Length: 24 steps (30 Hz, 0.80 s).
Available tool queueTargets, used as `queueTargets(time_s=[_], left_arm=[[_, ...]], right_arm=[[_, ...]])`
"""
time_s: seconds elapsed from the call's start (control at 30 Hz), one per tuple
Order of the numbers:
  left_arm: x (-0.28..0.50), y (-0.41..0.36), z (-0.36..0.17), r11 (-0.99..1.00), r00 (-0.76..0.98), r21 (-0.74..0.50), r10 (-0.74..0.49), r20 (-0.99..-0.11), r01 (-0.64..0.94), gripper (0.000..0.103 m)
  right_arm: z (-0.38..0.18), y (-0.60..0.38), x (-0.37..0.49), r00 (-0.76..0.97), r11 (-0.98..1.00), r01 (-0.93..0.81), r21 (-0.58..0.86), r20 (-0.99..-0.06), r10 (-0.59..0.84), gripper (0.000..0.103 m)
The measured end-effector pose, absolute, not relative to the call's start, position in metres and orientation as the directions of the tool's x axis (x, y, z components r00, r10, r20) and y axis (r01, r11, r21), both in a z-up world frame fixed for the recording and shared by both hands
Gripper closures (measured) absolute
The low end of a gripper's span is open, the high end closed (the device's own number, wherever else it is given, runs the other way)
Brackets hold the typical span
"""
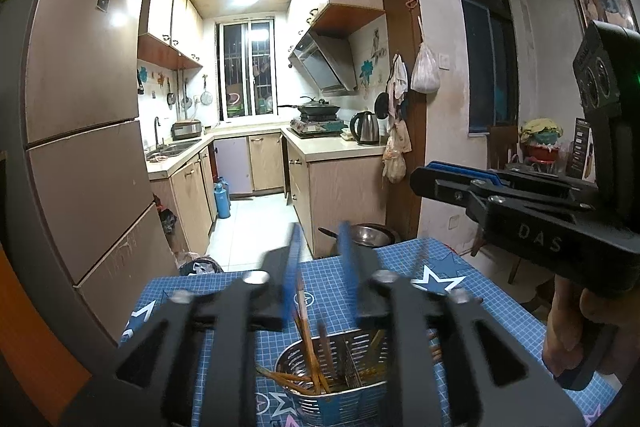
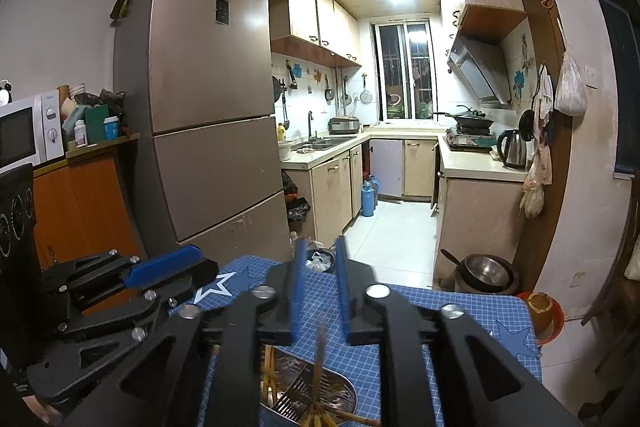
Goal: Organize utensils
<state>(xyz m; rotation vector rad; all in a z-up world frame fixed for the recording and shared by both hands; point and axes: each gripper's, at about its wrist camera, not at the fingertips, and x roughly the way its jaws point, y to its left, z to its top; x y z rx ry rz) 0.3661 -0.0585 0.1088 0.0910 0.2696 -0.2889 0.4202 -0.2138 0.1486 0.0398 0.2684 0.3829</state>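
My left tongs (image 1: 318, 263) and right tongs (image 2: 320, 279) both hang slightly parted, gripping nothing, over the perforated oval steel utensil basket (image 1: 298, 359) of brown wooden chopsticks (image 1: 308, 355), which stands on the blue grid-patterned table (image 1: 472, 279) just below.

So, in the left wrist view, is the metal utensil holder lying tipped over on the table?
No, the metal utensil holder stands upright on the blue table mat, with chopsticks leaning inside it.
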Motion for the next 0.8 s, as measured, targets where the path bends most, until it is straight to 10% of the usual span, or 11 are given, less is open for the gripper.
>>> queueTargets(time_s=[0.33, 0.6, 0.8], left_arm=[[0.35, -0.051, 0.114, 0.961, 0.935, 0.032, -0.259, -0.241, 0.275, 0.055], [0.284, -0.041, 0.113, 0.977, 0.971, 0.063, -0.192, -0.141, 0.203, 0.033], [0.223, -0.029, 0.097, 0.987, 0.984, 0.051, -0.149, -0.094, 0.154, 0.006]], right_arm=[[0.155, -0.216, 0.401, 0.907, 0.933, -0.348, 0.089, -0.219, 0.359, 0.07], [0.157, -0.214, 0.309, 0.953, 0.956, -0.293, 0.013, -0.081, 0.293, 0.01], [0.127, -0.213, 0.235, 0.965, 0.967, -0.254, 0.011, -0.06, 0.254, 0.005]])
